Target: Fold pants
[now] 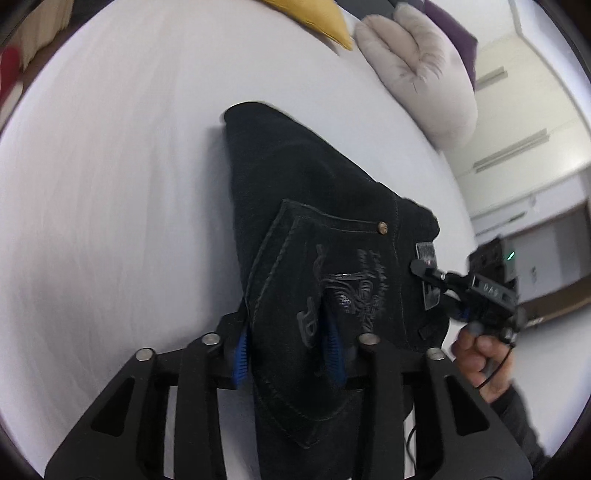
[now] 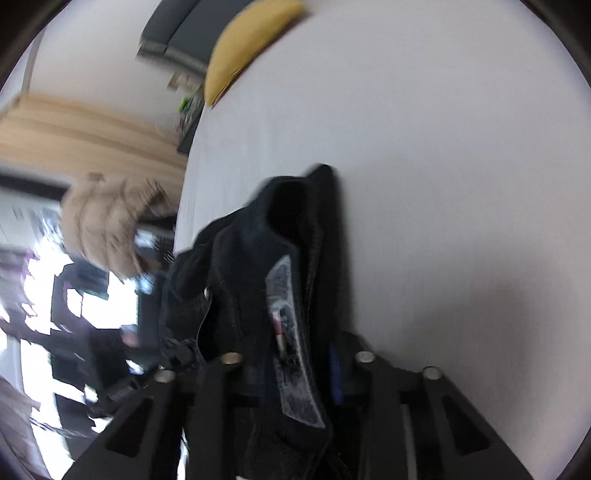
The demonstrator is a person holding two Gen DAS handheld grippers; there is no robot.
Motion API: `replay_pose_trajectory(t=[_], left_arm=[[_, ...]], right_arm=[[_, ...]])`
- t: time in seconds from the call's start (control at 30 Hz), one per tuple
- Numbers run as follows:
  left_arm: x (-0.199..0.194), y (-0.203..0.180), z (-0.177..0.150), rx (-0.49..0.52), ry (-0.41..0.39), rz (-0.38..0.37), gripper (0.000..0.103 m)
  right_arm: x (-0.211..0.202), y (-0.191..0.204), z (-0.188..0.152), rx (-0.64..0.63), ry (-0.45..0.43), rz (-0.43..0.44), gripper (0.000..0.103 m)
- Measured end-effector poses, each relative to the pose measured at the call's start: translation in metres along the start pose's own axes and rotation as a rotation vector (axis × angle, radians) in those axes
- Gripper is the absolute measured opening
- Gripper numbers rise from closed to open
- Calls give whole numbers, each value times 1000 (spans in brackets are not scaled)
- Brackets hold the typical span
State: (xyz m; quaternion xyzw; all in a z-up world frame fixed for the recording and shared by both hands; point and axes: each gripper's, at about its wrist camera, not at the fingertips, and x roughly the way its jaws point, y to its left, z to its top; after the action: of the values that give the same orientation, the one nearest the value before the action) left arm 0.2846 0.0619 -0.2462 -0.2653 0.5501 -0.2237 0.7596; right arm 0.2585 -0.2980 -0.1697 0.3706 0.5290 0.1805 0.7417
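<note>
Black jeans (image 1: 295, 177) hang lifted at the waist end, with the far folded end resting on the white bed (image 1: 110, 184). My left gripper (image 1: 286, 354) is shut on the fabric by the embroidered back pocket (image 1: 332, 295), blue pads (image 1: 240, 356) on either side of it. My right gripper (image 1: 421, 267), held by a hand (image 1: 480, 354), grips the waistband at the leather label. In the right wrist view the jeans (image 2: 288, 229) bunch between that gripper's (image 2: 295, 369) fingers, with the label (image 2: 291, 332) between them and one blue pad (image 2: 334, 373) showing.
A yellow pillow (image 1: 325, 18) (image 2: 243, 55), a grey cushion (image 1: 417, 74) and a purple one (image 1: 450, 26) lie at the bed's far end. The bed's edge (image 2: 184, 192) runs left of the jeans, with blurred room furniture beyond it. White sheet (image 2: 443, 147) spreads to the right.
</note>
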Motion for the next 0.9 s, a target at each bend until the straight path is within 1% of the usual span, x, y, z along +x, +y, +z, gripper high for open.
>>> replay_pose_trajectory(t=[0.03, 0.07, 0.1, 0.13, 0.17, 0.2, 0.23, 0.27, 0.3, 0.33, 0.37, 0.4, 0.43, 0.47, 0.5, 0.53, 0.57, 0.6, 0.63, 0.7, 0.77, 0.83, 0.9], left_arm=[[2, 6, 1, -16, -6, -21, 39], [1, 8, 0, -27, -11, -38, 41], [0, 6, 3, -27, -20, -37, 44], [-1, 8, 8, -21, -33, -20, 49], [-11, 4, 5, -6, -65, 18, 51], [-18, 0, 3, 11, -100, 41, 53], [-32, -7, -1, 38, -149, 62, 57], [-47, -13, -4, 67, -191, 86, 61], [-63, -30, -10, 115, -252, 140, 69], [-82, -50, -20, 173, -328, 213, 76], [-100, -61, -31, 229, -406, 266, 79], [-120, -83, -47, 294, -498, 313, 87], [-133, -103, -60, 338, -568, 355, 99], [-146, -126, -76, 383, -642, 402, 103], [-162, -148, -97, 444, -727, 440, 103], [-175, -165, -113, 498, -786, 458, 103], [-187, -180, -129, 555, -838, 476, 103], [-200, -200, -144, 614, -899, 511, 103], [-208, -215, -158, 646, -941, 554, 103], [-224, -237, -178, 638, -969, 637, 103], [-238, -251, -192, 593, -961, 695, 103], [-249, -264, -206, 604, -960, 691, 103], [-260, -275, -221, 627, -975, 691, 103]], right_arm=[[0, -8, -1, 22, -6, 49, 31], [-1, -13, -2, 32, -8, 79, 31], [-2, -14, -5, 35, -9, 96, 34], [-5, -13, -7, 37, -10, 101, 38], [-9, -11, -10, 39, -16, 89, 40], [-17, -9, -13, 37, -35, 69, 47], [-27, -6, -16, 28, -68, 43, 56], [-40, -3, -21, 12, -107, 20, 59], [-53, 1, -27, -6, -142, -1, 60], [-69, 9, -35, -36, -184, -40, 60], [-77, 17, -39, -60, -217, -79, 60], [-90, 27, -45, -96, -263, -120, 60], [-110, 44, -58, -156, -330, -160, 60], [-121, 58, -61, -195, -376, -186, 60], [-137, 74, -69, -243, -434, -212, 66], [-155, 90, -82, -293, -501, -233, 75], [-172, 106, -94, -337, -572, -247, 82], [-188, 120, -106, -372, -641, -260, 95], [-205, 134, -121, -405, -718, -271, 103], [-235, 156, -148, -462, -849, -272, 103], [-262, 176, -170, -500, -936, -261, 103], [-288, 191, -189, -516, -1001, -252, 103], [-311, 205, -209, -527, -1079, -244, 103]])
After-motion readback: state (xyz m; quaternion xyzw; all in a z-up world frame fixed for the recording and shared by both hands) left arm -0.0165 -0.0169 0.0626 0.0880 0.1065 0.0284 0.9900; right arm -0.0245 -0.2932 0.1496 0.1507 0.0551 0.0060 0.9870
